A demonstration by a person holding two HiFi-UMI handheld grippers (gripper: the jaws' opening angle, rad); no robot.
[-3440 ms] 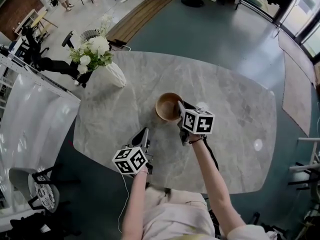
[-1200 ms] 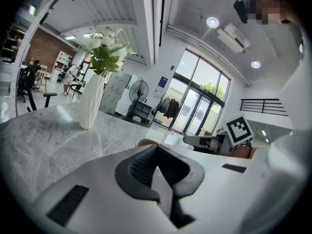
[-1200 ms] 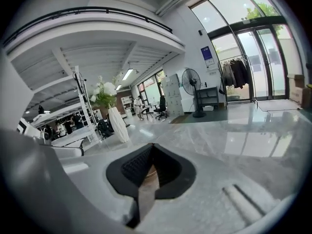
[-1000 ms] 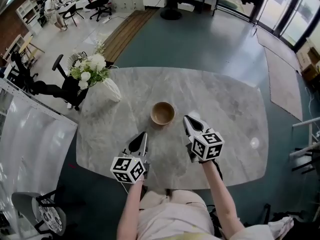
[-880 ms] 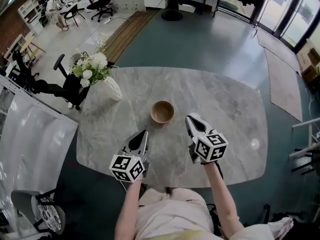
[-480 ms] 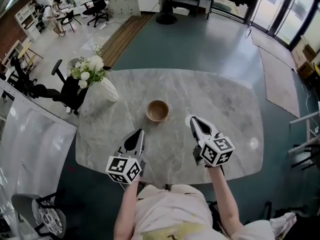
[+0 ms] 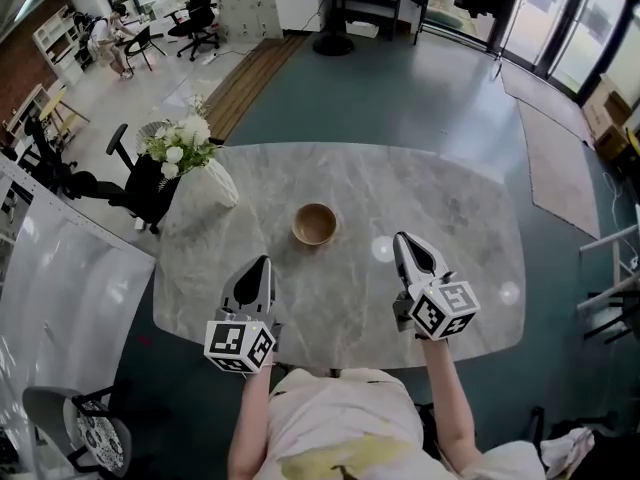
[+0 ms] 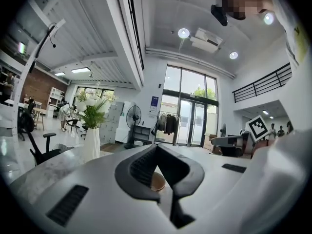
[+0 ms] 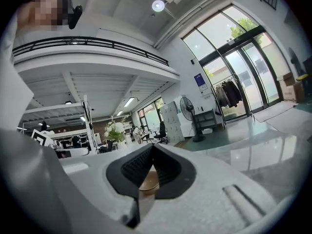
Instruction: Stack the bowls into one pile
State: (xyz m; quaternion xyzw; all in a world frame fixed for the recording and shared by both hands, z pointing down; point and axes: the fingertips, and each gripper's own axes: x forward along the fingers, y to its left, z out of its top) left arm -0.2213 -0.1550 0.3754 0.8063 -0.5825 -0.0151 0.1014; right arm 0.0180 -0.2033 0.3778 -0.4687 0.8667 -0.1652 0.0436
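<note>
Bowls (image 7: 315, 223): on the grey marble surface (image 7: 450, 198), near its middle. From above they look like one wooden round, so I cannot tell the count.
Left gripper (image 7: 261, 262): left of the bowls and nearer to the person, well apart from them. The jaws are closed together and hold nothing.
Right gripper (image 7: 404, 238): right of the bowls, apart from them. The jaws are closed together and are empty.
Vase (image 7: 215, 180): white, with flowers, left of the bowls at the surface's edge.

Tan wooden bowl (image 7: 314, 224) stands upright, mouth up, near the table (image 7: 450, 198) middle.
</note>
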